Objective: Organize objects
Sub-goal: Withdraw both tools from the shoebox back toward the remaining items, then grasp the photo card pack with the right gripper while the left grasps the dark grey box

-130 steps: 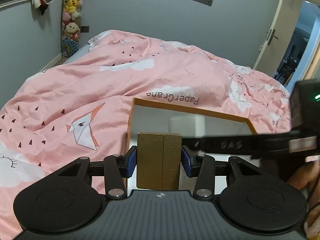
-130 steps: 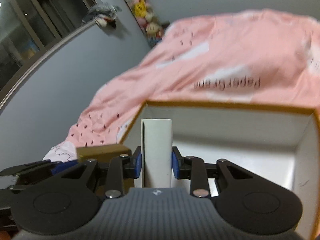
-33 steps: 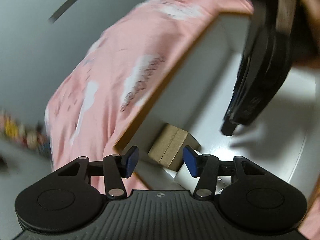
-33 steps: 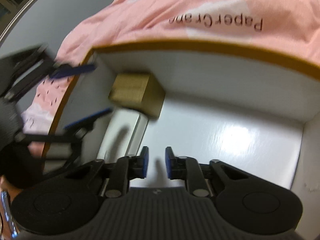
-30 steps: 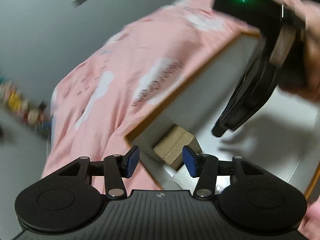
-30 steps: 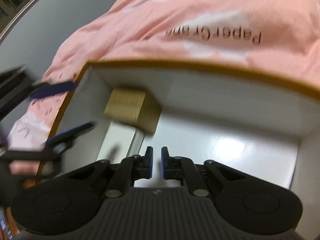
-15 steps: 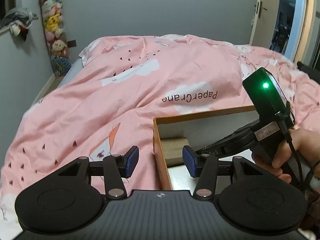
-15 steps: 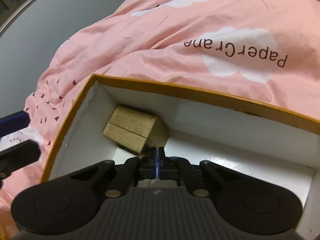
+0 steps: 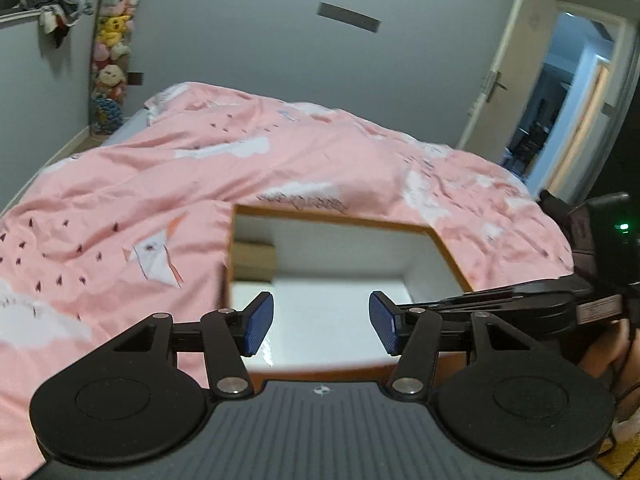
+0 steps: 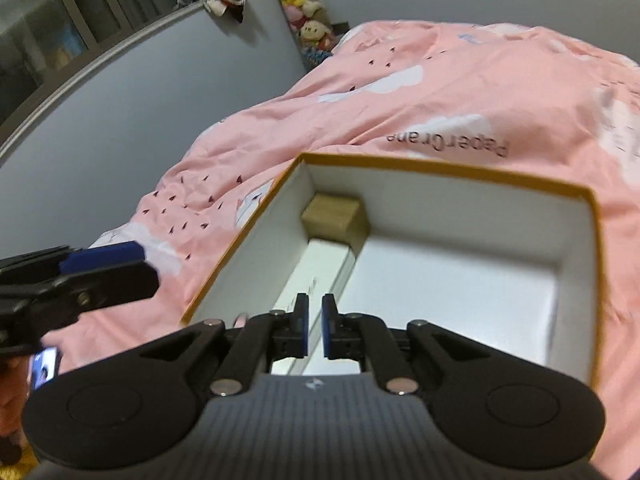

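Observation:
An open cardboard box (image 10: 444,168) with orange rim and white inside lies on the pink bed. A brown block (image 10: 334,215) sits in its far left corner, with a long white box (image 10: 320,272) lying along the left wall in front of it. The brown block also shows in the left wrist view (image 9: 254,261). My left gripper (image 9: 321,327) is open and empty above the box's near edge (image 9: 320,370). My right gripper (image 10: 315,325) is nearly shut, a small gap between the pads, holding nothing, above the near end of the white box.
The pink quilt (image 9: 160,184) covers the bed around the box. A grey wall with hanging plush toys (image 9: 110,60) stands at the left. A door (image 9: 516,76) stands open at the right. The other gripper (image 10: 72,280) shows at the left of the right wrist view.
Both grippers have let go of their blocks, which now lie in the box. Since half a second ago both have drawn back and up; the right jaws have parted slightly.

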`<control>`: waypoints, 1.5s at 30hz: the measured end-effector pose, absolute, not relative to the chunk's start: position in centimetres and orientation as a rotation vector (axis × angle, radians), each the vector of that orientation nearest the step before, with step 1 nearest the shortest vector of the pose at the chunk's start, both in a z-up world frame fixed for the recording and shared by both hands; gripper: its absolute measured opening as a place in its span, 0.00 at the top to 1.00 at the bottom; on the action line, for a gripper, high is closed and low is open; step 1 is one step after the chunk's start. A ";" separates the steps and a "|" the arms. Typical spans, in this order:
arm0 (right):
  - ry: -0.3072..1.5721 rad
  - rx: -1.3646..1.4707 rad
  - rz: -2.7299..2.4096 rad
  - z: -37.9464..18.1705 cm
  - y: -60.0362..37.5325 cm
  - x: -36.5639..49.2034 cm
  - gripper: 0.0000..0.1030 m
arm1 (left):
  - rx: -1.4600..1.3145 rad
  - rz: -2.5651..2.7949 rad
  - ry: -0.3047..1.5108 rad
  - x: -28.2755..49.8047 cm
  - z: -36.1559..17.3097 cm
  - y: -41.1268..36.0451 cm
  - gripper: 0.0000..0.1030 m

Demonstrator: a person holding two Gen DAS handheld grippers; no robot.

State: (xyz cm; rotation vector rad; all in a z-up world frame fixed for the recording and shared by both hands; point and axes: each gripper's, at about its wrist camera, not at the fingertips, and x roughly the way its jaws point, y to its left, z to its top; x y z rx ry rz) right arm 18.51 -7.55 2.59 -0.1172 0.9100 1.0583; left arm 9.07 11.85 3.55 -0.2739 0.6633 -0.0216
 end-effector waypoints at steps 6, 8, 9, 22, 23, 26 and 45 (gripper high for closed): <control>0.922 -0.048 0.965 1.8 -15.3 13.5 0.62 | -0.281 -0.102 0.731 5.5 1.8 7.8 0.40; 0.933 -0.010 0.932 1.2 -17.7 12.0 0.61 | -0.270 -0.125 0.748 4.5 1.0 6.4 0.40; 0.939 0.011 0.921 1.0 -18.6 11.5 0.61 | -0.267 -0.130 0.754 4.2 0.5 6.0 0.41; 0.982 0.099 0.832 -2.4 -23.4 7.9 0.48 | -0.259 -0.156 0.835 2.5 -2.0 2.8 0.51; 0.987 0.108 0.831 -2.5 -23.4 8.0 0.47 | -0.260 -0.155 0.834 2.5 -2.0 2.7 0.51; 1.043 0.109 0.824 -3.4 -23.4 8.3 0.42 | -0.259 -0.153 0.840 2.5 -2.2 2.7 0.51; 0.988 -0.006 0.956 -3.1 -20.1 6.8 0.71 | -0.274 -0.119 0.876 2.8 -3.2 3.5 0.55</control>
